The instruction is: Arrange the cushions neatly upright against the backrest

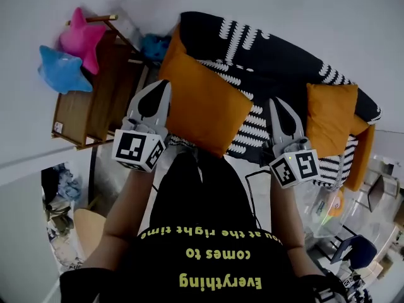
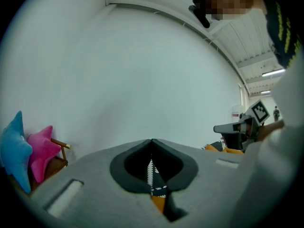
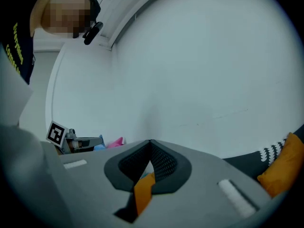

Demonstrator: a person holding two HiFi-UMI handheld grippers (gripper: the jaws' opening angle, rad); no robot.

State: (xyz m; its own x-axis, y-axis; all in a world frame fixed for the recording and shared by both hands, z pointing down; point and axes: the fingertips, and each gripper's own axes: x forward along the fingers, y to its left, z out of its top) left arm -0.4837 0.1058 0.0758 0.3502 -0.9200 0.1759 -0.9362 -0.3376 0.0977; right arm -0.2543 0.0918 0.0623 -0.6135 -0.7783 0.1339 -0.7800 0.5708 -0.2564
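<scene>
A large orange cushion [image 1: 205, 103] lies flat on the black-and-white patterned sofa [image 1: 265, 62], between my two grippers. A second orange cushion [image 1: 330, 117] rests further right, and it also shows at the right gripper view's edge [image 3: 285, 167]. A third orange cushion [image 1: 361, 156] sits at the sofa's right end. My left gripper [image 1: 166, 86] [image 2: 152, 140] is shut, its tip beside the large cushion's left edge. My right gripper [image 1: 276, 101] [image 3: 150, 141] is shut over the patterned cover, right of that cushion. Only slivers of orange and patterned fabric show through the slots behind the tips.
A wooden chair [image 1: 95, 100] stands left of the sofa. It carries a pink star plush [image 1: 82, 40] [image 2: 42, 151] and a blue star plush [image 1: 62, 69] [image 2: 12, 151]. A white wall fills both gripper views. Clutter lies on the floor at lower right [image 1: 353, 245].
</scene>
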